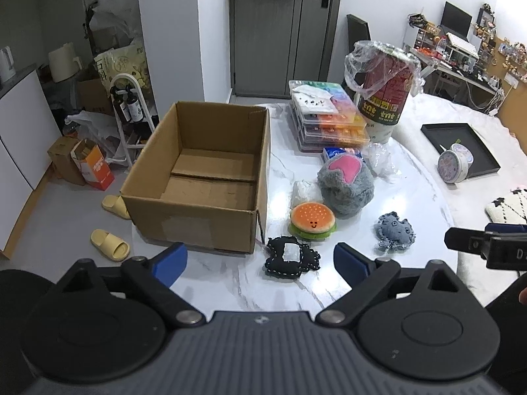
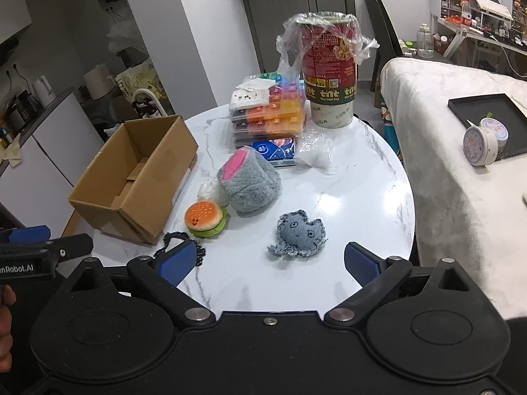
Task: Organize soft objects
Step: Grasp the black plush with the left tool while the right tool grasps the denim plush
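Nothing sorted yet; cardboard box empty on surface; burger plush, grey plush, denim toy, black toy all outside box; left claw and right claw wide apart, holding nothing.

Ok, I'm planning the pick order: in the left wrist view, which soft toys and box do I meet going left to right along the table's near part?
cardboard box → black stitched toy → burger plush → grey plush with pink patch → denim toy
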